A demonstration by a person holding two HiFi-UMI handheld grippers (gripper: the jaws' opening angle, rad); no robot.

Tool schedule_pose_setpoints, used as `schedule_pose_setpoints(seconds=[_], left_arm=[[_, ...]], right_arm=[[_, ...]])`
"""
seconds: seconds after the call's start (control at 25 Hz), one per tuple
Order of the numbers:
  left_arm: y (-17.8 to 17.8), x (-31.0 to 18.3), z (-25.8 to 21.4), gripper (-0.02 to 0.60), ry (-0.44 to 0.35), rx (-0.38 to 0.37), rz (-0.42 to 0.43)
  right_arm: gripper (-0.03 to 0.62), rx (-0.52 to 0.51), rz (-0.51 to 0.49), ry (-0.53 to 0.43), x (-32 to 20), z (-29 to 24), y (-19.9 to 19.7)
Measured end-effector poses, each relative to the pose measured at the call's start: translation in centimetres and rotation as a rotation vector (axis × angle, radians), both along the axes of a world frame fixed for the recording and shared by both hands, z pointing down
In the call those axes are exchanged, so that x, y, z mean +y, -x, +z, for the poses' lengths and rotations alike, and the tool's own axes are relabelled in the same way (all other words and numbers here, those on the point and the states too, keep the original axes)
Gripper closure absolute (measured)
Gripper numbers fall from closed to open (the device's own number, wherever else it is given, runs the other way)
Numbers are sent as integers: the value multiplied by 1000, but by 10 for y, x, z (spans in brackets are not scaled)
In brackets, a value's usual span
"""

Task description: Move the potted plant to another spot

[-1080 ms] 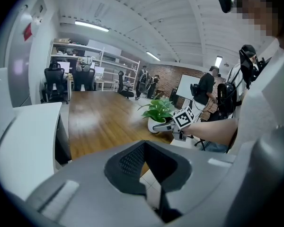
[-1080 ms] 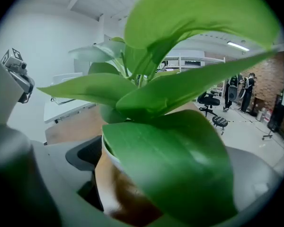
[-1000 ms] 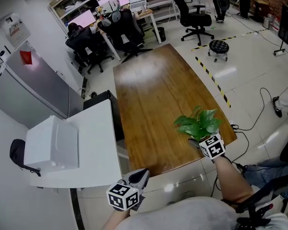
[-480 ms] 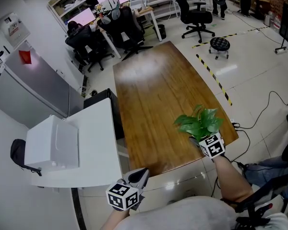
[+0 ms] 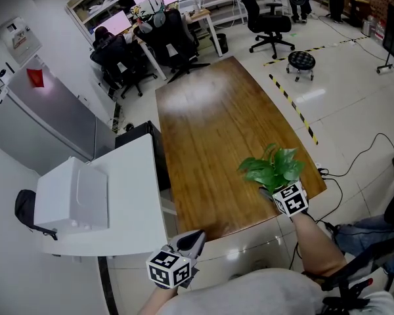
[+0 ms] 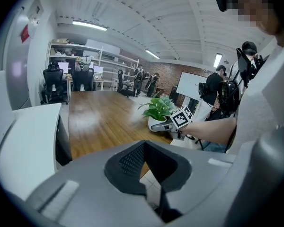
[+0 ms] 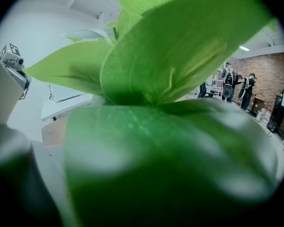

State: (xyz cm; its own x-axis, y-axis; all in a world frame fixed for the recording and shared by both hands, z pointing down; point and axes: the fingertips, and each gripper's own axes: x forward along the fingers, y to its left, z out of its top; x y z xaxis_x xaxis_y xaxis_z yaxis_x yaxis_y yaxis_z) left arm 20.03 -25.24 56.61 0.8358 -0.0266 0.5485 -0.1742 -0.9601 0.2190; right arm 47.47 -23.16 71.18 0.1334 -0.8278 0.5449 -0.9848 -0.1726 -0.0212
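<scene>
Head view: taken from high above, angled steeply down over the wooden table. Left gripper view: set low off the near edge, faced along the tabletop. Right gripper view: held against the potted plant, leaves blurred. Plant shared by all three.

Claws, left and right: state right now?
Left claw: closed, empty.
Right claw: just been closing around the potted plant, apparently gripping it.
</scene>
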Motion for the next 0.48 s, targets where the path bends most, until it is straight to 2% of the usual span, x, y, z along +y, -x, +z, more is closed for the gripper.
schedule_pose_setpoints(seconds=[0.48], left_arm=[[7,0,-6,584,-11,7,-26]], right_arm=[[115,13,-42,-17,-9,-14,8]])
